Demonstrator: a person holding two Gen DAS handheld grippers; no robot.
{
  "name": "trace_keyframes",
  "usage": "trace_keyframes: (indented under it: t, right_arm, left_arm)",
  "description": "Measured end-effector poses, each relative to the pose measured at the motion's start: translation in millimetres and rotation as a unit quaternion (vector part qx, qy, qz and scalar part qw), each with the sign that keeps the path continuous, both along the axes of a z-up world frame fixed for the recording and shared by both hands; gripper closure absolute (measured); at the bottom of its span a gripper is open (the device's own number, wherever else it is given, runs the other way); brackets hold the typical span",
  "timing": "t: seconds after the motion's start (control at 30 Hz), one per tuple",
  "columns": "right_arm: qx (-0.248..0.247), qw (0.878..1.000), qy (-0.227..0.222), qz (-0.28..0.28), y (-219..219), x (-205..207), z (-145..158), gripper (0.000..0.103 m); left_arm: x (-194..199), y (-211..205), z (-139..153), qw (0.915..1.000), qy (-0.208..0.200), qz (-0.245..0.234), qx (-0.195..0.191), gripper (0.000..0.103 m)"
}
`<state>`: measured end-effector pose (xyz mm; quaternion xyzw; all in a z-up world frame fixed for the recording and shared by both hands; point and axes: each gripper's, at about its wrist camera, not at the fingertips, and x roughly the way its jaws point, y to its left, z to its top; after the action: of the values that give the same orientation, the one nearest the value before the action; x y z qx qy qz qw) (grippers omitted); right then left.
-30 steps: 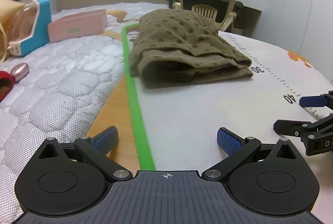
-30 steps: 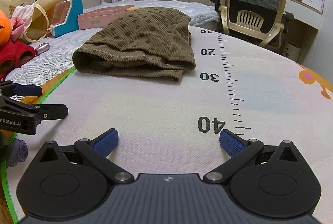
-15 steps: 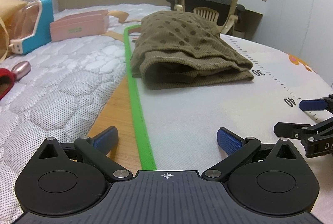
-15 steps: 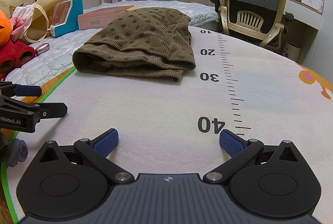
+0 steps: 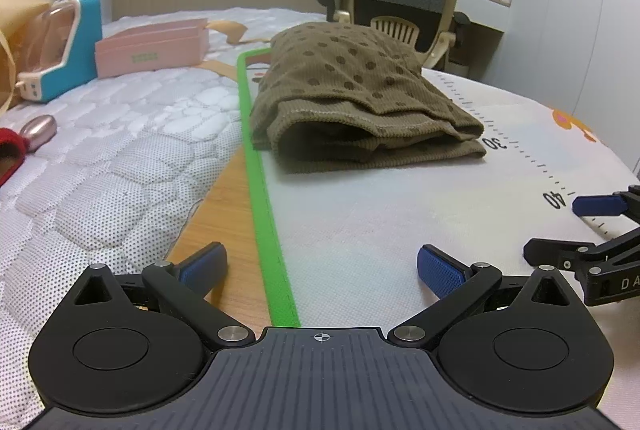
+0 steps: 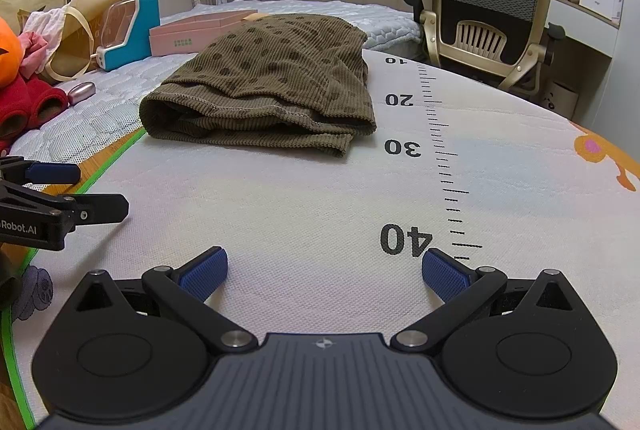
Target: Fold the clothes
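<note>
Holding left gripper [image 5: 320, 262] and right gripper [image 6: 324, 270] wide apart and empty at frame bottom, edging slightly closer than a second ago toward folded brown dotted garment [image 5: 352, 110] lying at upper centre on white mat [image 6: 320, 198]; fold looking finished.

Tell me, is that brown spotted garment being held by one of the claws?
No, the brown dotted garment lies folded on the white mat, clear of the open right claw and left claw.

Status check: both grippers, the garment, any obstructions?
Left gripper open, empty. Right gripper open, empty. Brown dotted garment folded on mat, untouched. Path clear.
</note>
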<state>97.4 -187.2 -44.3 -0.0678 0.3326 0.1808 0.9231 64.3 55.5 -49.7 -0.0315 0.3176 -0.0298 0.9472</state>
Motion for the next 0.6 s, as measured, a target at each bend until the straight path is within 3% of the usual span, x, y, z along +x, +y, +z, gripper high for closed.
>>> trace_keyframes:
  t: [0.6]
  right_arm:
    - [0.000, 1.000, 0.000, -0.001, 1.4, 0.1, -0.4, 0.000]
  left_arm:
    - [-2.4, 5.7, 0.7, 0.9996, -0.009, 0.000, -0.026, 0.000]
